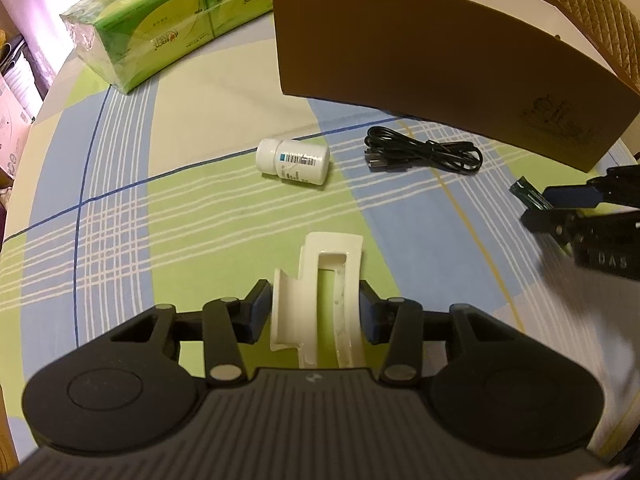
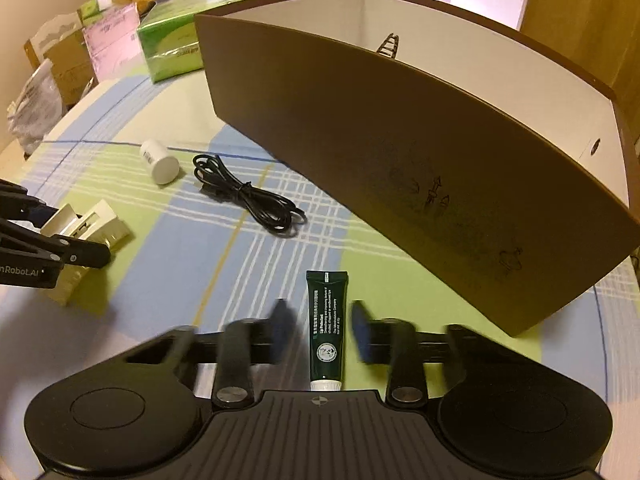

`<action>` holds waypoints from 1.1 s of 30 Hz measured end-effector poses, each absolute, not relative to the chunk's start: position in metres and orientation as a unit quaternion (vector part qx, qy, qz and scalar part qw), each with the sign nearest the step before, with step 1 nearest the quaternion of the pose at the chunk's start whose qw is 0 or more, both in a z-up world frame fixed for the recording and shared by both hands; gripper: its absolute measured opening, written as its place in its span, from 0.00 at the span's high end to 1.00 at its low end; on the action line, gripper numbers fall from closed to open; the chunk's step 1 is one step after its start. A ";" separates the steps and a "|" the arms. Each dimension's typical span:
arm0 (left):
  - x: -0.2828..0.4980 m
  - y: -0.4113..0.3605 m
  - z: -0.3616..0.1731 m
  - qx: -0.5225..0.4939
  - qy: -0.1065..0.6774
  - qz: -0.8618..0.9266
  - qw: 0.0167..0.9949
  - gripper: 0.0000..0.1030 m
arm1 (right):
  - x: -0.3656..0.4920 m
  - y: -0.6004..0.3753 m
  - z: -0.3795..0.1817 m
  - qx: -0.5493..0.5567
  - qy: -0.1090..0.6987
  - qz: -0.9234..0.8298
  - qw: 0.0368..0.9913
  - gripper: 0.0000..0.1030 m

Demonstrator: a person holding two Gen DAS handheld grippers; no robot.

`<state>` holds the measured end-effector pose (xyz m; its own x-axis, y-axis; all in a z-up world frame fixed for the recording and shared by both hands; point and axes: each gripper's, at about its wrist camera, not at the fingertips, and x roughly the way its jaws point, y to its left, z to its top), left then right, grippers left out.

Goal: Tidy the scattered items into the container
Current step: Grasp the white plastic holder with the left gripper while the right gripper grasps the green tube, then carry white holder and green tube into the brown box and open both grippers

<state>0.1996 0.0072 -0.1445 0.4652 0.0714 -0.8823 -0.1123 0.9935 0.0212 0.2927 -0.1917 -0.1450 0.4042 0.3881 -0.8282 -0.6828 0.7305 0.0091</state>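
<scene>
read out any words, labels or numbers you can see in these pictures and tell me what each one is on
"Lip Protectant": on the dark green tube; its smaller lines are too small to read.
"DAS": on the right gripper body; the rest is cut off.
"nRobot.AI": on the left gripper body, cut off at the frame edge.
White bottle: barcode label, print too small.
Green tissue packs: logo and print unreadable.
Brown box: drawn marks only, no readable words.

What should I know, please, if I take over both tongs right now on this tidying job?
Left tongs: shut on the white plastic holder.
Right tongs: shut on the dark green lip balm tube.
Loose on the tablecloth beside the brown box: white pill bottle on its side, coiled black cable.
Done: both grips.
Left: drop both in the box, then fetch bottle and cable.
</scene>
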 end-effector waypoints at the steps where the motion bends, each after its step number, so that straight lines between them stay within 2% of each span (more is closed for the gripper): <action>1: 0.199 0.007 -0.144 -0.019 0.514 0.053 0.856 0.61 | 0.291 -0.192 -0.145 -0.169 0.438 0.327 0.820 0.80; 7: 0.194 0.002 -0.141 -0.017 0.513 0.043 0.857 0.65 | 0.279 -0.195 -0.143 -0.158 0.449 0.338 0.812 0.80; 16: 0.190 -0.002 -0.125 -0.016 0.506 0.030 0.862 0.65 | 0.272 -0.210 -0.127 -0.106 0.451 0.343 0.817 0.80; 33: 0.212 -0.013 -0.057 -0.007 0.433 -0.003 0.901 0.65 | 0.287 -0.223 -0.051 -0.012 0.393 0.362 0.845 0.80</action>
<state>0.2119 -0.0133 -0.0572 0.6244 -0.0109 -0.7810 -0.0015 0.9999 -0.0151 0.2873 -0.2234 -0.0514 0.4295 0.6029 -0.6723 -0.6210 0.7377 0.2648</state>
